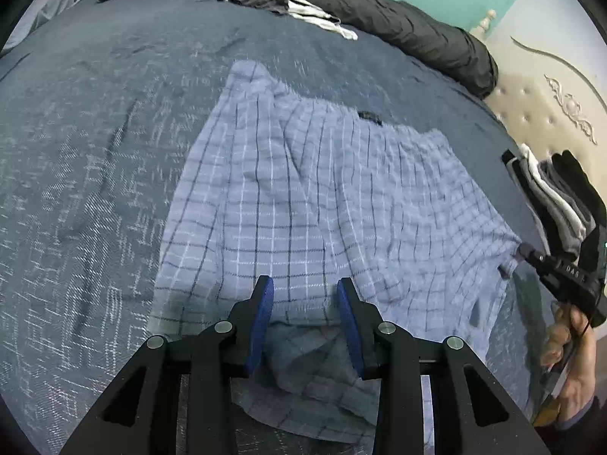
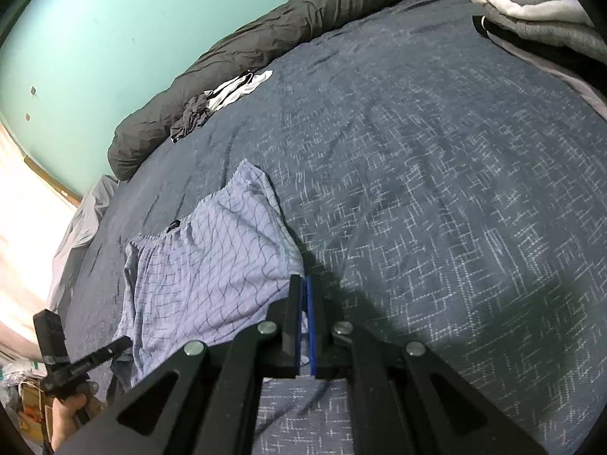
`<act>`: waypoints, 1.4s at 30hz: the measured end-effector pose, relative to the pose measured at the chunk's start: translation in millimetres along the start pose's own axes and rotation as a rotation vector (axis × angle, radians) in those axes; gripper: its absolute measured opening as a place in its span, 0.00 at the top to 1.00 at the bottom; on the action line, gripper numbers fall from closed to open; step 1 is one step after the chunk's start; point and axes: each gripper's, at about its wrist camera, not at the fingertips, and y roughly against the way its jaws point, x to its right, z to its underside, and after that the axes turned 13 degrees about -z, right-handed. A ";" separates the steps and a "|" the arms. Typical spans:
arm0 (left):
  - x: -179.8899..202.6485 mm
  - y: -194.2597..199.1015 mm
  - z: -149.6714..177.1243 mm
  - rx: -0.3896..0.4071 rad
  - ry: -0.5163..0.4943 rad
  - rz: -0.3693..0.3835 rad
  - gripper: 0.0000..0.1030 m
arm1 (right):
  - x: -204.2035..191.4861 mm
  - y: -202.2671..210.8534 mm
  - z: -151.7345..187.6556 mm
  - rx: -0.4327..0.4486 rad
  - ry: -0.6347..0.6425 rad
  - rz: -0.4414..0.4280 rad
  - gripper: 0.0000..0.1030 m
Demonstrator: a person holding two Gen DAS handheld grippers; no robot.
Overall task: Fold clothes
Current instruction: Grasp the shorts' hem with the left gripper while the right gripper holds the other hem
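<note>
Navy woven bedspread [image 1: 95, 189] is the work surface; pale blue checked cotton shorts [image 1: 303, 197] lie flat mid-bedspread, waistband far side. Right gripper [image 2: 304, 284] clenched on the shorts' corner, probably pinning it taut. Left gripper [image 1: 305, 288] part-open over the near hem, gripping nothing.

text: "DA6" partly legible | on: right gripper [image 1: 531, 258] body | other: none
</note>
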 end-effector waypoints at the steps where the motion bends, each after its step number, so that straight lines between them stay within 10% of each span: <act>1: -1.8 -1.1 1.1 -0.005 0.002 0.002 0.81 | 0.0 -1.0 0.1 -0.001 -0.001 -0.001 0.98; 6: -11.5 5.2 2.4 0.005 0.024 0.027 0.97 | -1.1 -1.0 0.7 -0.005 0.001 -0.002 0.98; 25: -104.5 93.5 -4.6 0.235 0.243 -0.059 0.98 | 2.3 2.4 0.6 0.007 -0.027 -0.016 0.98; 42: -126.3 38.4 5.7 0.062 0.345 -0.062 0.93 | 22.3 -7.6 -1.2 -0.031 -0.110 -0.006 0.97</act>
